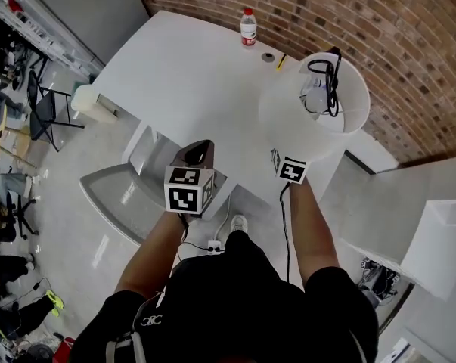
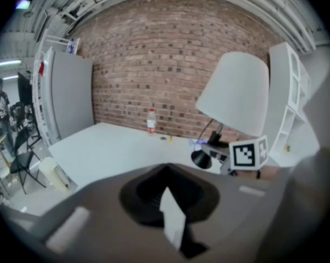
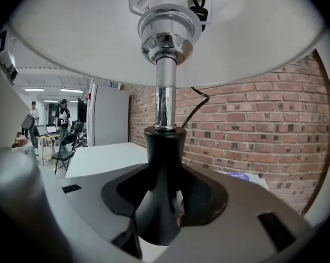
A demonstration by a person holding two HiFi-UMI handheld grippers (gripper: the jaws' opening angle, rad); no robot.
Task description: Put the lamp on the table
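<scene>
The right gripper (image 3: 158, 223) is clenched on the black lower stem of the table lamp (image 3: 165, 106), its white shade (image 3: 71, 43) spreading above the jaws and the white table (image 3: 104, 158) lying beyond them, while the left gripper (image 2: 173, 226) has its jaws pressed together on nothing.

Head view looks steeply down on the table (image 1: 182, 74); both gripper views face the brick wall (image 2: 154, 64)

One lamp (image 1: 318, 104). One surface (image 1: 182, 74), carrying one bottle (image 1: 248, 27), one small round object (image 1: 268, 57), one yellow item (image 1: 281, 61). Two grippers: left gripper (image 1: 203, 150), right gripper (image 1: 288, 166), one marker cube (image 1: 187, 190) apiece. One white shelf unit (image 2: 288, 97).
</scene>
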